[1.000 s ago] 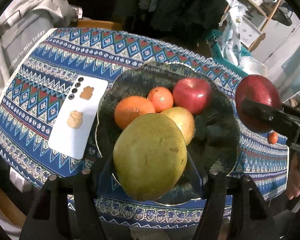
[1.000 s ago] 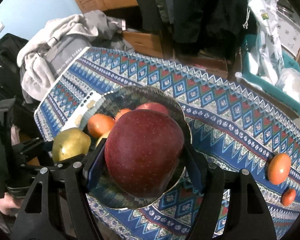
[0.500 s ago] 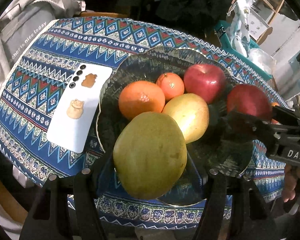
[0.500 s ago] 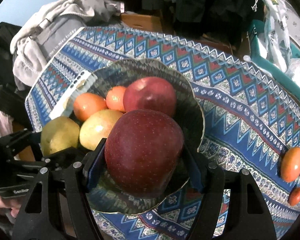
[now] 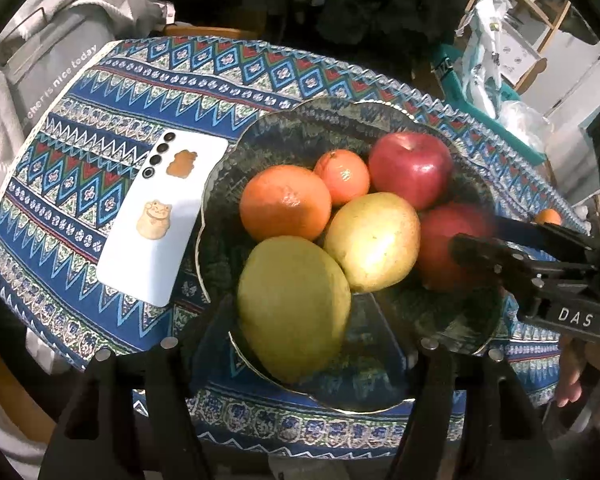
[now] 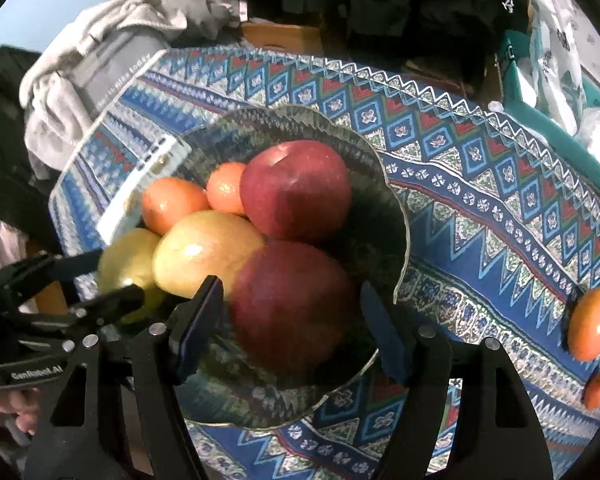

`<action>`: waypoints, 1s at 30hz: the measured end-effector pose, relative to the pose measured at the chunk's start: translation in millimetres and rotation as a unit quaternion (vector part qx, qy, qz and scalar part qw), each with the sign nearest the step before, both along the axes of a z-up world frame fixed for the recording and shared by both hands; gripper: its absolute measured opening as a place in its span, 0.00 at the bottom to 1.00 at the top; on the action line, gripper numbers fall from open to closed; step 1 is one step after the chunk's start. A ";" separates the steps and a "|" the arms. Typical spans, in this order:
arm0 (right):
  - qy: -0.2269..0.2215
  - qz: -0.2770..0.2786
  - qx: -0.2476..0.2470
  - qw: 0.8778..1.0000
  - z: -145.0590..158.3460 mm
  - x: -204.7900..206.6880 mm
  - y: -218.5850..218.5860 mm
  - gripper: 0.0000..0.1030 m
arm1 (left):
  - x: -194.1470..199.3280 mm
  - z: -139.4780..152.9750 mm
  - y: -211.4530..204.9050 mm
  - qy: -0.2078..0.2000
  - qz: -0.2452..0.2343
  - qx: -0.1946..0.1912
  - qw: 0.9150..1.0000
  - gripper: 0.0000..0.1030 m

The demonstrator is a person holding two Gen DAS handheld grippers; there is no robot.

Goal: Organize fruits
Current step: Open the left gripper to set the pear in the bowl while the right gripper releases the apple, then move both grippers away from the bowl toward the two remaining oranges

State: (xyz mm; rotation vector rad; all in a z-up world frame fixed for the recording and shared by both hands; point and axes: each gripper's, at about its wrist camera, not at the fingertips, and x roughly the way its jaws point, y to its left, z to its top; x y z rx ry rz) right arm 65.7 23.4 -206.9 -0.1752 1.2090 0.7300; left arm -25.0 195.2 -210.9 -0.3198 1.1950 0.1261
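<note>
Biggest thing first: the patterned tablecloth [image 5: 112, 92] covers the whole table, and the dark scalloped bowl [image 5: 300, 128] sits mid-cloth w/ a white phone [image 5: 160, 220] touching its rim at 9 o'clock.

Inside the bowl, big to small: a green mango [image 5: 294, 308] at 6 o'clock, a yellow pear-ish fruit [image 5: 374, 242] in the centre, a dark red apple [image 6: 292, 304] at 4 o'clock, a second red apple [image 5: 410, 170] at 1 o'clock, an orange [image 5: 284, 202] at 10 o'clock and a small tangerine [image 5: 342, 176] at 12.

Left gripper [image 5: 296, 364] has the mango between its jaws. It looks clamped, and I can't tell if the fruit's bottom is resting on the bowl. In the right wrist view, the right gripper [image 6: 290, 328] has its blue pads [image 6: 198, 320] spread a bit wider than the dark red apple, w/ gaps both sides, so imo that apple is let go and sitting in the bowl against the pear-ish one.

Step in hand: dropping off two fruits at once, apple done, mango not released yet.

Leftovers: two more tangerines [image 6: 592, 324] out on the cloth at 3 o'clock of the bowl, well apart from it, the smaller one [image 6: 598, 390] nearer the table edge.

Next move prob: back the right gripper straight out w/o nudging the apple, open the left so the mango settles at the rim side, then go get those two strays. The pile's crowded, so the mango could roll.
</note>
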 end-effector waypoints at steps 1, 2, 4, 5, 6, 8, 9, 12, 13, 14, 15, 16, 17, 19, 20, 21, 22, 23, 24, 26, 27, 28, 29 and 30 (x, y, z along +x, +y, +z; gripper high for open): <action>0.001 -0.004 0.004 1.000 2.0 0.5 -2.2 0.71 | -0.3 1.7 -1.4 -0.003 -0.001 0.003 1.000 0.72; -0.001 -0.006 0.006 1.000 4.9 0.6 -3.8 0.71 | -0.7 3.6 -3.4 -0.007 -0.005 0.005 1.000 0.72; -0.006 -0.009 0.011 1.000 10.2 0.4 -6.0 0.71 | -0.9 5.8 -6.9 -0.009 -0.011 0.013 1.000 0.72; -0.007 -0.011 0.015 1.000 13.5 0.1 -7.5 0.71 | -0.8 6.5 -8.0 -0.010 -0.012 0.015 1.000 0.72; -0.009 -0.013 0.018 1.000 16.6 -0.3 -8.5 0.71 | -0.8 7.7 -9.0 -0.012 -0.013 0.017 1.000 0.72; -0.014 -0.016 0.023 1.000 23.6 -1.0 -10.6 0.71 | -1.3 11.0 -10.7 -0.017 -0.014 0.015 1.000 0.72; -0.017 -0.017 0.024 0.999 27.1 -1.5 -11.5 0.71 | -1.7 12.7 -11.4 -0.020 -0.014 0.013 1.000 0.72; -0.036 -0.019 0.023 0.999 40.4 -5.3 -15.1 0.71 | -2.2 21.8 -16.5 -0.034 -0.020 0.015 0.999 0.72; -0.041 -0.019 0.021 0.999 44.9 -6.7 -16.4 0.71 | -2.0 25.3 -18.7 -0.039 -0.023 0.017 0.999 0.72; -0.045 -0.020 0.019 0.999 48.6 -7.4 -17.8 0.71 | -1.5 27.8 -21.0 -0.042 -0.026 0.019 0.999 0.72; -0.052 -0.021 0.017 0.998 53.1 -9.0 -19.8 0.71 | -1.5 30.4 -23.2 -0.046 -0.028 0.021 0.998 0.72; -0.057 -0.022 0.015 0.998 56.7 -10.1 -21.5 0.71 | -1.6 33.4 -26.0 -0.049 -0.031 0.021 0.998 0.72; -0.063 -0.024 0.015 0.998 61.4 -11.6 -24.3 0.71 | -1.6 35.7 -28.2 -0.051 -0.033 0.020 0.998 0.72; -0.068 -0.030 0.015 0.997 67.8 -13.2 -29.8 0.71 | -1.9 41.2 -34.0 -0.057 -0.037 0.015 0.998 0.72; -0.070 -0.034 0.016 0.997 71.2 -14.1 -33.8 0.71 | -1.8 43.5 -36.3 -0.060 -0.039 0.013 0.997 0.72; -0.071 -0.038 0.016 0.997 74.5 -15.0 -37.9 0.71 | -1.9 47.0 -39.6 -0.065 -0.042 0.010 0.997 0.72; -0.072 -0.043 0.017 0.996 77.6 -15.9 -42.3 0.71 | -1.6 50.1 -42.8 -0.068 -0.045 0.008 0.997 0.72; -0.072 -0.046 0.020 0.996 80.3 -16.6 -45.5 0.71 | -1.8 53.1 -46.0 -0.072 -0.048 0.008 0.996 0.72; -0.072 -0.049 0.024 0.996 83.8 -17.8 -50.2 0.71 | -2.1 56.1 -49.1 -0.076 -0.051 0.008 0.996 0.72; -0.077 -0.057 0.030 0.995 91.4 -20.4 -60.2 0.71 | -2.2 63.3 -56.1 -0.085 -0.060 0.009 0.995 0.72; -0.079 -0.060 0.032 0.995 94.6 -21.6 -64.4 0.71 | -2.2 66.9 -59.1 -0.089 -0.064 0.010 0.994 0.72; -0.082 -0.064 0.034 0.994 98.9 -23.4 -69.7 0.71 | -2.5 72.0 -63.5 -0.095 -0.068 0.012 0.993 0.72; -0.084 -0.068 0.036 0.993 102.6 -24.5 -74.1 0.71 | -2.5 75.1 -66.0 -0.100 -0.071 0.012 0.992 0.72; -0.087 -0.072 0.037 0.993 105.9 -25.5 -78.2 0.71 | -2.7 78.8 -69.6 -0.104 -0.074 0.013 0.992 0.72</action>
